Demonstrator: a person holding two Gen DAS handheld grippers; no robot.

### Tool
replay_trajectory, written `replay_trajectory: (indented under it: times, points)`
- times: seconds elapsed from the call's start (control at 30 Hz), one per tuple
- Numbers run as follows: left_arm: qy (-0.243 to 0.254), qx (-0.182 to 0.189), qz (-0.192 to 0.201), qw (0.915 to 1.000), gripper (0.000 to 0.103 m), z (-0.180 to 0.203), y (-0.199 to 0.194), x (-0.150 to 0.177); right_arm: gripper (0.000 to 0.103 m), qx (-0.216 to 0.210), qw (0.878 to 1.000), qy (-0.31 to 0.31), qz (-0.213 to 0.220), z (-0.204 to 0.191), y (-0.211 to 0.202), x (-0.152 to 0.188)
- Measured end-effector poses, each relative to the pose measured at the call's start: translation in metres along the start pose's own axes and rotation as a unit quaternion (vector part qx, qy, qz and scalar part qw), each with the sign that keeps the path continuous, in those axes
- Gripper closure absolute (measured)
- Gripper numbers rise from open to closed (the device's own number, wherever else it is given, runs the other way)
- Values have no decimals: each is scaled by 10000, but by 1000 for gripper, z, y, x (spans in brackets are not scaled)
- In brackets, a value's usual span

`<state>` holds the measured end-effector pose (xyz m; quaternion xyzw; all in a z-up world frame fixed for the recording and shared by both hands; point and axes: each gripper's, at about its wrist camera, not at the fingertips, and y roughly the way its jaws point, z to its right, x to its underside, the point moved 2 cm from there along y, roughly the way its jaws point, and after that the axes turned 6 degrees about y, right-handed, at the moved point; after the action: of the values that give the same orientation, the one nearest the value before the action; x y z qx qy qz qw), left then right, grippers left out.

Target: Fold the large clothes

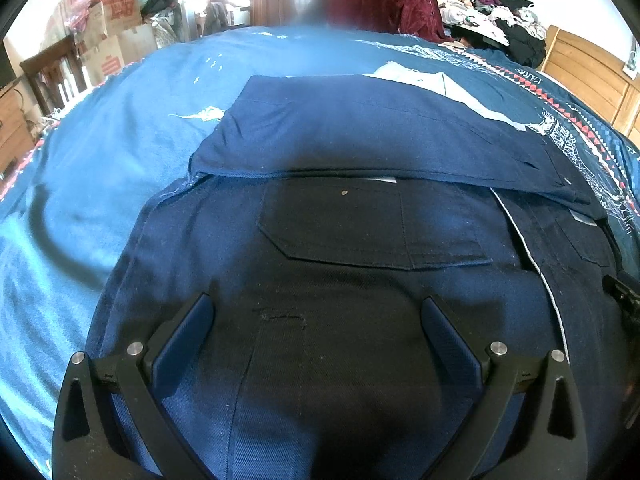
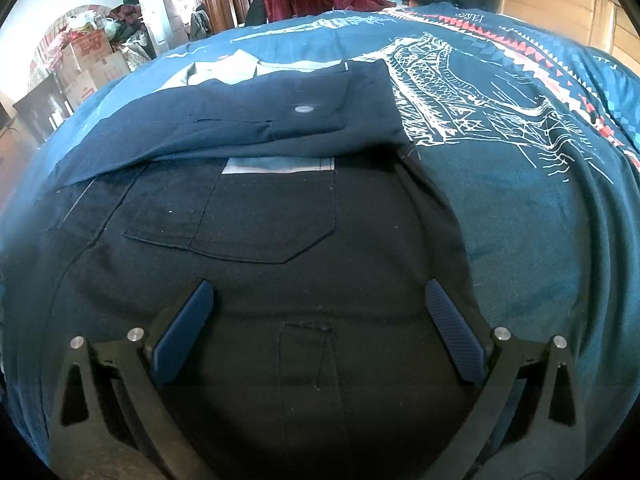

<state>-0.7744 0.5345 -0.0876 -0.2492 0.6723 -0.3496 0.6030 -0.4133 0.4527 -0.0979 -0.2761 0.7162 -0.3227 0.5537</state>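
Observation:
A large navy work jacket (image 1: 340, 272) lies spread on a bed with a blue printed cover (image 1: 100, 152). Its sleeve (image 1: 360, 136) is folded across the chest, above a flap pocket (image 1: 360, 224). My left gripper (image 1: 316, 308) hovers open just over the jacket's lower part, nothing between its blue pads. In the right wrist view the same jacket (image 2: 280, 280) fills the foreground, with the folded sleeve's cuff and button (image 2: 303, 109) further up. My right gripper (image 2: 320, 296) is open above the dark cloth, below the other chest pocket (image 2: 248, 220).
A dark red garment (image 1: 384, 0) hangs on a chair beyond the bed. A heap of mixed clothes (image 1: 492, 4) lies at the far right by a wooden headboard (image 1: 588, 68). Cardboard boxes (image 1: 112, 36) and a wooden chair (image 1: 52, 72) stand at the far left.

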Motion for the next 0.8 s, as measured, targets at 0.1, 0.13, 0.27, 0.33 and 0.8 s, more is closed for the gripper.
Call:
replay_trajectory:
  times: [0.1, 0.13, 0.27, 0.33, 0.8]
  points:
    - [0, -2, 0, 10000, 0, 0, 0, 0, 0, 0, 10000, -1, 2, 0, 0, 0]
    - [0, -2, -1, 10000, 0, 0, 0, 0, 0, -3, 10000, 0, 2, 0, 0, 0]
    - [0, -3, 0, 10000, 0, 1, 0, 0, 0, -5, 10000, 2, 2, 0, 0, 0]
    - [-3, 0, 1, 10000, 0, 0, 0, 0, 0, -4, 10000, 1, 4, 0, 0, 0]
    - [2, -13, -4, 10000, 0, 1, 0, 0, 0, -12, 10000, 2, 7, 0, 0, 0]
